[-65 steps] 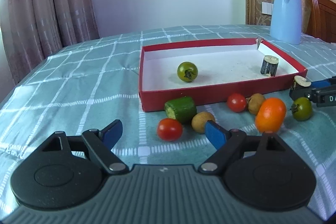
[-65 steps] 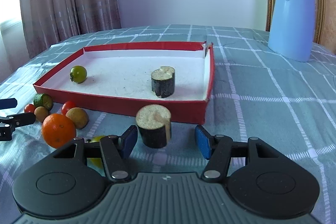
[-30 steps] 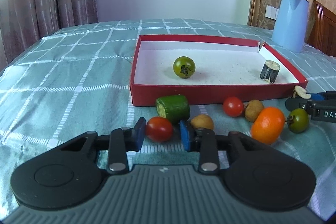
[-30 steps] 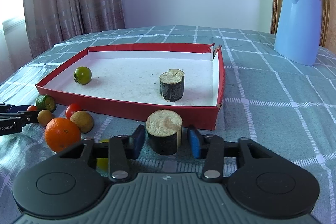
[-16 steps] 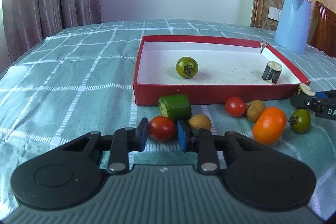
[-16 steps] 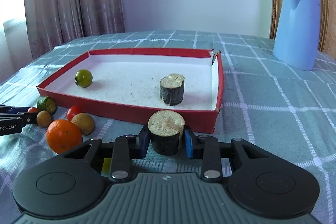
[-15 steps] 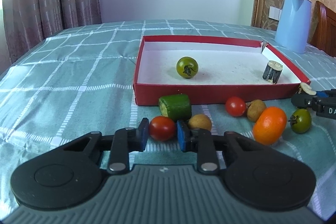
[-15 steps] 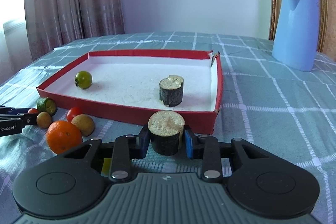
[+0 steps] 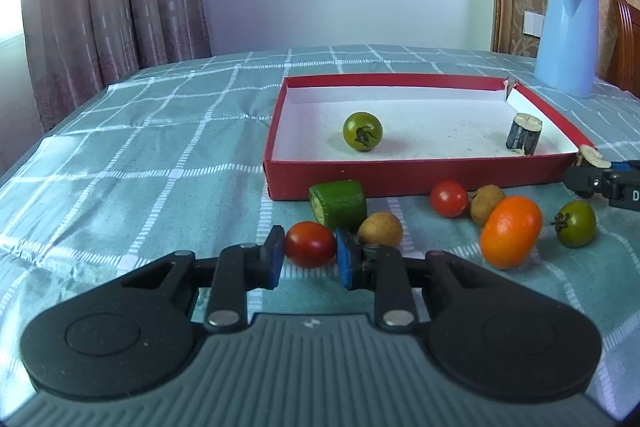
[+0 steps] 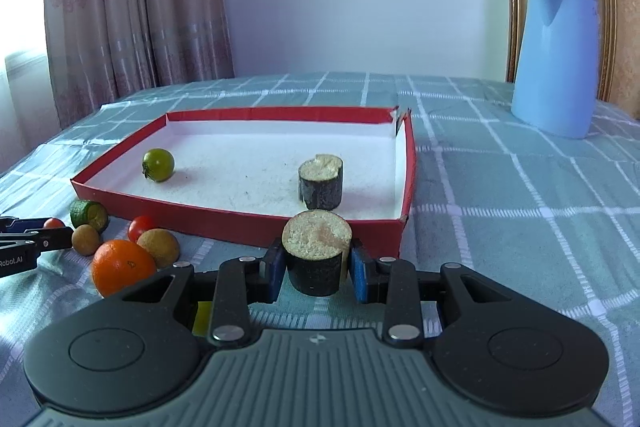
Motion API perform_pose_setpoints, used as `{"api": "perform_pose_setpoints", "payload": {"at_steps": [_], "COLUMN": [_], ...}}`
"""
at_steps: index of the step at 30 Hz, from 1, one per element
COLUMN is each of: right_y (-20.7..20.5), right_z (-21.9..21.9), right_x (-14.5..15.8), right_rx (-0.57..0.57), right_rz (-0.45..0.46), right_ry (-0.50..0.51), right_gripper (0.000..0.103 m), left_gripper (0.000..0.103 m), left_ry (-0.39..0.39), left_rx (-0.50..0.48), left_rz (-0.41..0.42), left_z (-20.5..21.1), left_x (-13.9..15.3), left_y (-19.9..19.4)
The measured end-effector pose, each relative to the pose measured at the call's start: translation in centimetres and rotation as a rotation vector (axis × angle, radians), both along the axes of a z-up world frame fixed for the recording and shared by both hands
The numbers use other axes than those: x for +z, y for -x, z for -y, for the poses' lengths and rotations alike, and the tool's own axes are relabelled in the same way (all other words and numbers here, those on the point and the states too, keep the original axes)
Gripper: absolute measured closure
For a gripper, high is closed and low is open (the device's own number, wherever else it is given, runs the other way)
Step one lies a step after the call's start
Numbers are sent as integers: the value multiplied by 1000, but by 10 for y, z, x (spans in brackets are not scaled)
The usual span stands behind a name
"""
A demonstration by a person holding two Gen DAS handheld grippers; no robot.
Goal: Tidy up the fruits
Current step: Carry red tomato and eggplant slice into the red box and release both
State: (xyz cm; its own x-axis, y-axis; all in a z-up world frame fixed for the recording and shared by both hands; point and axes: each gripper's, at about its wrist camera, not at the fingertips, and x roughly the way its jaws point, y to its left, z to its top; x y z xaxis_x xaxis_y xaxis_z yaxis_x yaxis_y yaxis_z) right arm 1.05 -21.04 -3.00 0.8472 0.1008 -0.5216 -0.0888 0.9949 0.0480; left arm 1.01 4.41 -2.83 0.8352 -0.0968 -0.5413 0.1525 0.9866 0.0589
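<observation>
Inside the red tray [image 9: 416, 179], two pieces are already placed; a red tomato [image 9: 310, 243] is clamped by the left gripper [image 9: 308, 259], a dark cut chunk [image 10: 316, 257] by the right gripper [image 10: 316, 275]; seven pieces are left outside.

Two red tomatoes [image 9: 310, 244], two green tomatoes [image 9: 363, 131]

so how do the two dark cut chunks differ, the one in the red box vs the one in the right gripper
The chunk in the red box stands free on the white floor of the red box, and its top has a broken, notched edge. The chunk in the right gripper is outside the box, clamped between the blue pads of the right gripper, with a flatter cut top. Both are dark-skinned, pale-fleshed upright cylinders.
</observation>
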Motion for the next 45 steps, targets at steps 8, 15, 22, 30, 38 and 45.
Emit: {"api": "perform_pose_setpoints", "payload": {"at_steps": [8,15,22,30,38,45], "right_y": [2,4,4,-35,-91,-144], "right_z": [1,-1,-3,-4,-10,-12], "right_x": [1,3,14,36,30,19], "right_rx": [-9,-2,4,-26,-62,-96], "right_rz": [8,16,43,72,18,-57], "right_ry": [-5,5,24,57,94,101], "right_gripper": [70,70,70,71,71,71], "left_gripper": [78,78,78,78,78,78], "left_ry": [11,16,34,20,-2,-26], "left_rx": [22,-10,-42,-51,-15,-17], "left_rz": [6,26,46,47,0,16], "left_z": [7,23,35,65,89,106], "left_x": [6,19,35,46,28,26], "left_y": [2,4,-2,-50,-106,-129]}}
